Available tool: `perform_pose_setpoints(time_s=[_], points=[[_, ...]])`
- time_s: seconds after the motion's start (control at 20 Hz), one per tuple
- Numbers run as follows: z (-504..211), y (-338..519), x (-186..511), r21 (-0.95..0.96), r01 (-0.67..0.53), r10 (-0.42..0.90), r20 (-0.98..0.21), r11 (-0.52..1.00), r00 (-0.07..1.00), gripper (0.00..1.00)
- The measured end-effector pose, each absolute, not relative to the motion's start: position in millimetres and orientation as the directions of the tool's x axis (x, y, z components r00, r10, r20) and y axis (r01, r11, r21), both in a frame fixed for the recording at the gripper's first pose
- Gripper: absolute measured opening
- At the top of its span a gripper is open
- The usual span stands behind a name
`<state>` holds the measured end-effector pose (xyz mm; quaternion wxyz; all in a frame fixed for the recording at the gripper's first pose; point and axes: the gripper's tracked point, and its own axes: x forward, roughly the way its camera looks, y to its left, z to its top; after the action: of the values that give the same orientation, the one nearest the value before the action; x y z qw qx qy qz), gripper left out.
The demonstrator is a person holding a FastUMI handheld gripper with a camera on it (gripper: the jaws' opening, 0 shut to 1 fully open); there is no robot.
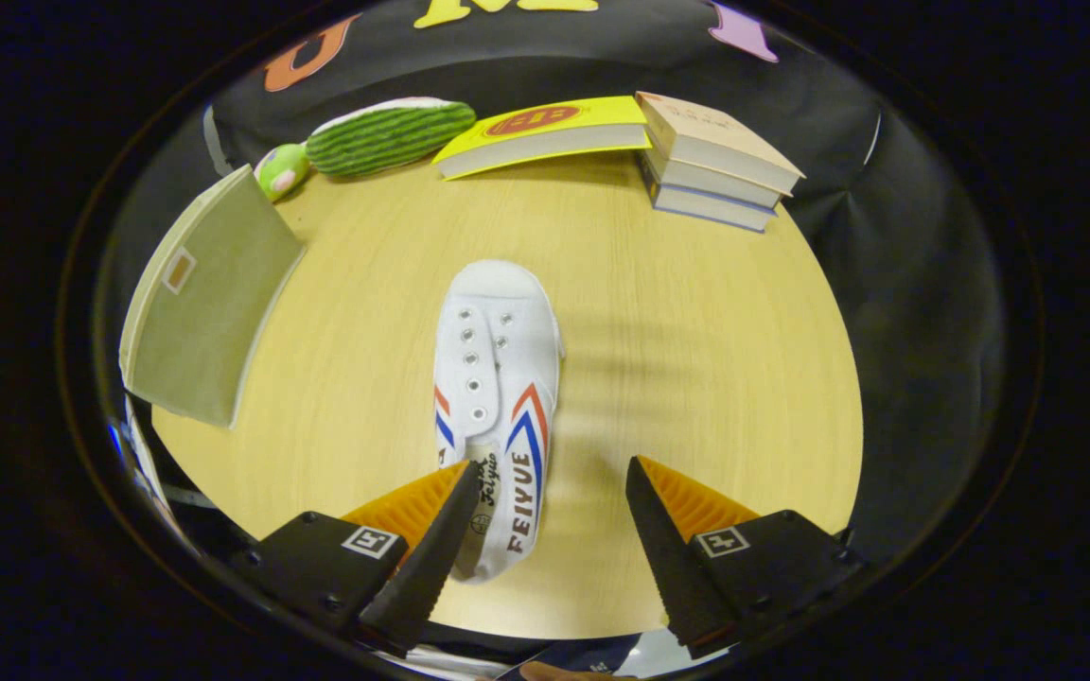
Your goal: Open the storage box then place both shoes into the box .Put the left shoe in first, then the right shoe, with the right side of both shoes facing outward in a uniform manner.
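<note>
The gripper [548, 470] hangs with jaws wide apart over a white canvas shoe [498, 407] with red and blue stripes; its heel lies between them, seemingly untouched, toe pointing beyond; the box [204, 303] sits beyond the left finger

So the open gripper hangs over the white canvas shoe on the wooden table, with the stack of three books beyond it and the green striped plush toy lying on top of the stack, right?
Not quite. In the gripper view the green striped plush toy lies on the wooden table, apart from the stack of three books. The rest holds: open gripper over the white canvas shoe.
</note>
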<state>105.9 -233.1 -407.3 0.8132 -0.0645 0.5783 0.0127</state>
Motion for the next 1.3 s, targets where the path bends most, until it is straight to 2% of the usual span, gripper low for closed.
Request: perform_pose_setpoints(time_s=[0.15, 0.25, 0.45, 0.5, 0.6, 0.65, 0.75, 1.1, 1.3], points=[[-430, -234, 106, -0.059, -0.078, -0.036, -0.962, 0.995, 0.271, 0.97], [-433, -234, 110, -0.039, -0.079, -0.018, -0.967, 0.996, 0.255, 0.92], [-437, -216, 107, 0.056, -0.047, 0.065, -0.978, 0.997, 0.197, 0.59], [-436, -216, 110, 0.049, -0.034, 0.055, -0.977, 0.998, 0.205, 0.35], [-433, -219, 109, 0.028, -0.039, 0.036, -0.975, 0.999, 0.217, 0.27], [-431, -218, 110, 0.035, -0.020, 0.038, -0.974, 0.999, 0.222, 0.19], [-427, -210, 109, 0.105, 0.070, 0.088, -0.972, 0.992, 0.216, 0.07], [-379, -203, 109, 0.117, 0.044, 0.099, -0.950, 0.992, 0.296, 0.06], [-336, -169, 106, 0.183, 0.032, 0.160, -0.920, 0.983, 0.358, 0.06]])
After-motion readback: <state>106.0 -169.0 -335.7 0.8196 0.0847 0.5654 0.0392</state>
